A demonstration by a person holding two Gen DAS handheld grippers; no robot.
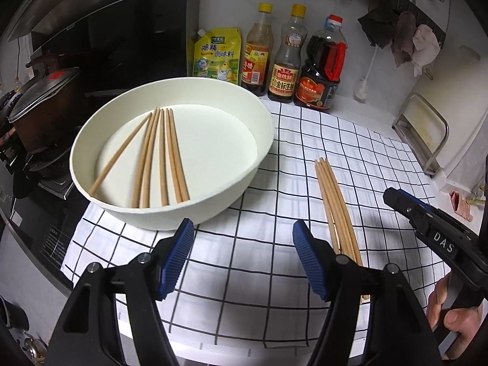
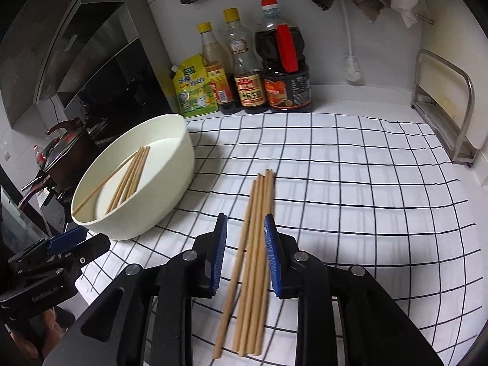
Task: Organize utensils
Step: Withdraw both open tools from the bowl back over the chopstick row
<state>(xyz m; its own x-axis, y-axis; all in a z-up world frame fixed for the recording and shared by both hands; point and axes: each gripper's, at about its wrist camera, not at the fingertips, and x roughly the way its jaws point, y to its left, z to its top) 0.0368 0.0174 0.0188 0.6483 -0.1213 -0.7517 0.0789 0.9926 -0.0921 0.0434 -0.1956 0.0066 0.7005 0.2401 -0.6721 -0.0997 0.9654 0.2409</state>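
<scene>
A bundle of loose chopsticks (image 2: pixel 253 244) lies on the checked cloth (image 2: pixel 366 183) right of the white bowl (image 2: pixel 170 201), which holds six more chopsticks (image 1: pixel 158 158). The right hand-held gripper (image 2: pixel 245 254) straddles the bundle, pads apart. The left hand-held gripper (image 1: pixel 244 259) hovers nearer, spread wide.

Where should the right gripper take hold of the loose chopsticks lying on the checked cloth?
Grip the chopsticks on the cloth across their middle, from above. They lie flat in a nearly parallel bundle, and the right gripper already has its open fingers on either side, so closing there should gather the bundle crosswise.
</scene>
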